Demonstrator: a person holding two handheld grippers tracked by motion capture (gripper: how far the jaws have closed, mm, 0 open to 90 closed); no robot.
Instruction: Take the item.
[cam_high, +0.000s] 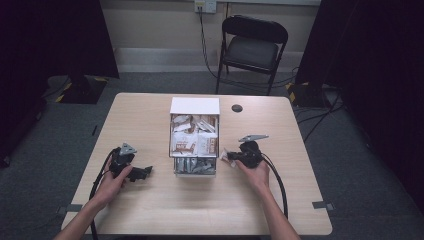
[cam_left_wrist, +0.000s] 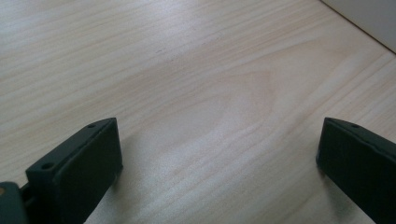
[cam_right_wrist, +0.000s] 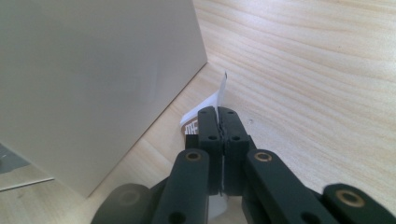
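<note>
The right gripper (cam_high: 231, 159) is clenched on a small white-and-brown snack packet (cam_right_wrist: 205, 112), pinched by one thin edge so the rest hangs free past the jaw tips. It is held low over the wooden table (cam_high: 150, 210), just beside the right wall of the white box (cam_high: 194, 106), whose open compartments are packed with similar packets (cam_high: 192, 141). That spot suggests the packet is being laid down next to the box, likely one item of an unpacking job, though the print on it is too small to read. The left gripper (cam_left_wrist: 219, 158) rests on bare tabletop well left of the box, jaws spread wide with nothing between them, apparently waiting its turn and keeping clear.
</note>
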